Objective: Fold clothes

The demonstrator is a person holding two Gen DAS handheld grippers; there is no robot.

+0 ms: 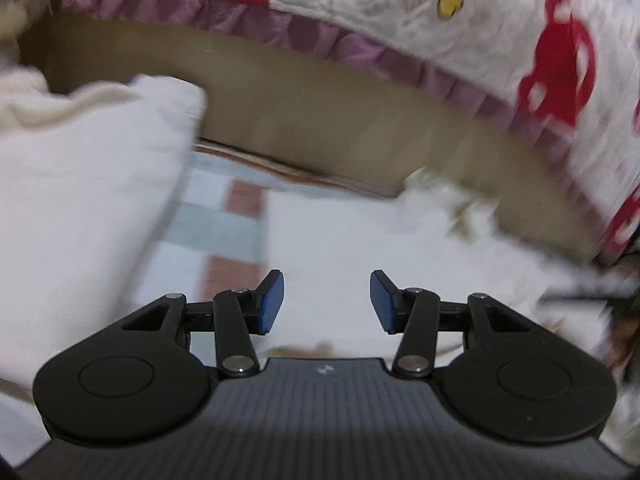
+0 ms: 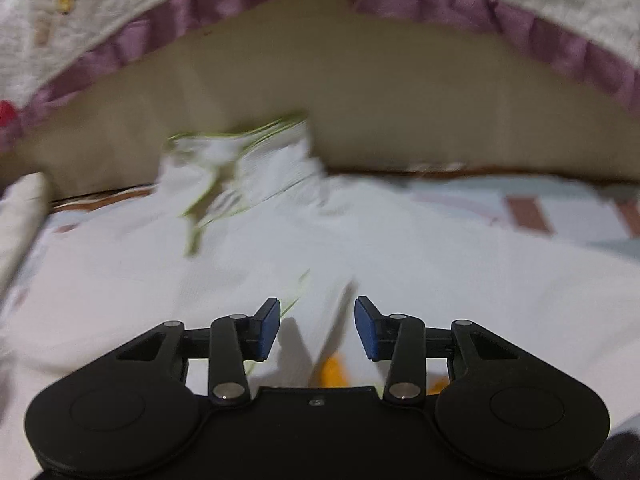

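White cloth fills most of what I see: the garment [image 2: 360, 240] lies spread on a checked sheet [image 1: 224, 216] of pale blue and brick-red squares, its far end bunched into a crumpled collar or cuff with green stitching [image 2: 240, 152] close to a tan board [image 2: 400, 100]. I judge it is laid out flat like this so that a fold can be started from the near edge. My right gripper [image 2: 316, 328] hangs over a ridge in the fabric with its blue pads apart and nothing pinched between them, though cloth sits directly below the gap; an orange patch [image 2: 332, 372] peeks out just in front of the housing, and I cannot say whether it is print or another item. My left gripper [image 1: 327, 302] is likewise about half open and empty, over the same white cloth. To its left a cream bundle [image 1: 80, 184] stands tall, possibly clothes already done, but blur leaves that uncertain. Above, a quilted cover with red motifs and a purple frill [image 1: 360, 52] overhangs the board. Motion smear hides the garment's outline, so sleeves and hems are hard to tell apart.
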